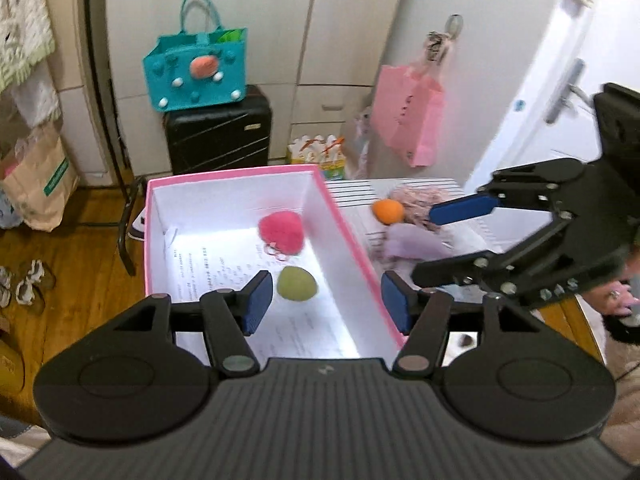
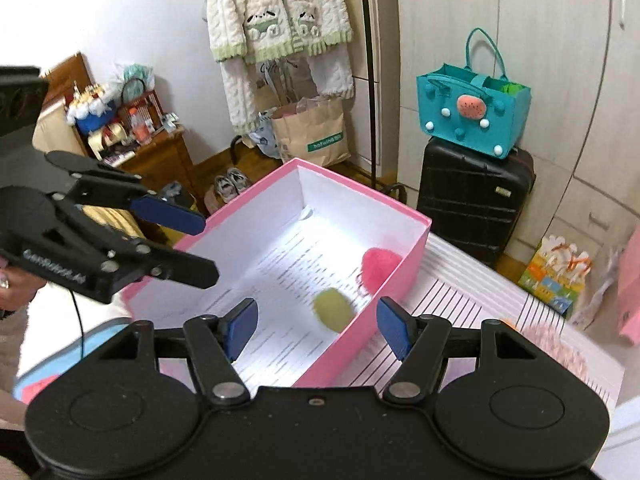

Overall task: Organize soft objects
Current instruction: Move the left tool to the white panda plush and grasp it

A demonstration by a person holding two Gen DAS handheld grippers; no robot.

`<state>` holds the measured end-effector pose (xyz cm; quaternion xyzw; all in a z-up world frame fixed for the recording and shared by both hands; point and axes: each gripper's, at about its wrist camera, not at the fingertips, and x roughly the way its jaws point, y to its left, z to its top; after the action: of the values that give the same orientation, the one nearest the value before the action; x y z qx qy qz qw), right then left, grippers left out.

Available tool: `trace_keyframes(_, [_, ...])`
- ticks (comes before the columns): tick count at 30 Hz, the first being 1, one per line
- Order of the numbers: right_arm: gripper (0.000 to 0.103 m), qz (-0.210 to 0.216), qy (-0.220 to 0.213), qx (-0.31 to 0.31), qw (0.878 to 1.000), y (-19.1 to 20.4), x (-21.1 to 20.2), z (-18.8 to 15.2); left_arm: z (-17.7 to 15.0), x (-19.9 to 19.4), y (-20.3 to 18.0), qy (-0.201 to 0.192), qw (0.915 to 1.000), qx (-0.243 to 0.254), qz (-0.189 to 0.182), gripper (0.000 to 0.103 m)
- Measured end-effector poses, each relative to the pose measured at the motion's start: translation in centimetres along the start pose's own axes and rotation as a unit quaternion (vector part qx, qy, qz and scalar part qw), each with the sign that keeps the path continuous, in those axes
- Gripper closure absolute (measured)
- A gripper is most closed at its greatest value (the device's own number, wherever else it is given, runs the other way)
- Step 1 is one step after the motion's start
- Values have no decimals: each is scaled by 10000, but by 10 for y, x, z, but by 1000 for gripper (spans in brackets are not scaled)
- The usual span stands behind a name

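A pink box with white inside walls holds a pink fluffy ball and a green soft ball. My left gripper is open and empty above the box's near end, over the green ball. My right gripper is open and empty to the right of the box, above an orange ball, a pink fuzzy thing and a lilac soft thing on the striped surface. In the right wrist view the box, green ball, pink ball, open right gripper and left gripper show.
A black suitcase with a teal felt bag on it stands behind the box. A pink bag hangs on the cabinet at right. A paper bag and shoes lie on the wooden floor at left.
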<state>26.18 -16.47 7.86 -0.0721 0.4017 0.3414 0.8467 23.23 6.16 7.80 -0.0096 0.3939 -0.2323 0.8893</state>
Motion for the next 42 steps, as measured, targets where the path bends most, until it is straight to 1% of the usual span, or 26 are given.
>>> trace_keyframes(5, [31,64,-108,165,9998,11,-31,-16,-10,-37,-35,-136,9992,364,74,37])
trace_keyframes(6, [30,88,-139,186,9997,13,-37,-19,-13,-43,-42,-145,9989,443,96,34])
trace_keyframes(9, [26,96,-229,188,9995,17,-54,-30,-22,-59,-61,-152,9977,656,102,30])
trace_keyframes(11, [26,90,-263,213,9994,19,-64,-39,-29,-67,-72,-147,9968,780,74,28])
trace_keyframes(12, [26,87,-275,234,9993,20,-69,-44,-33,-70,-79,-148,9961,866,64,25])
trace_keyframes(14, [21,58,-305,250,9992,21,-78,-55,-40,-74,-90,-164,9947,1014,40,21])
trace_keyframes(15, [17,14,-344,250,9991,23,-83,-63,-44,-75,-96,-170,9942,1063,31,18])
trace_keyframes(16, [16,-35,-388,265,9989,24,-87,-69,-49,-76,-101,-175,9936,1118,14,17])
trace_keyframes(18, [16,-138,-431,263,9986,25,-93,-82,-58,-74,-113,-163,9924,1219,-22,14])
trace_keyframes(22, [16,-304,-487,242,9981,30,-106,-110,-73,-66,-131,-77,9902,1390,-76,13])
trace_keyframes(29, [15,-499,-720,58,9961,40,-120,-161,-91,-43,-156,272,9867,1565,-344,13])
trace_keyframes(34, [15,-439,-847,104,9954,34,-111,-190,-107,-19,-171,563,9828,1656,-599,13])
trace_keyframes(37, [15,-390,-962,131,9945,30,-102,-206,-115,-4,-172,702,9829,1533,-738,13])
trace_keyframes(38, [15,-380,-1003,101,9942,28,-98,-209,-116,1,-172,735,9832,1497,-739,13])
trace_keyframes(42, [15,-605,-1075,-126,9923,25,-81,-227,-118,22,-165,724,9861,1330,-688,14])
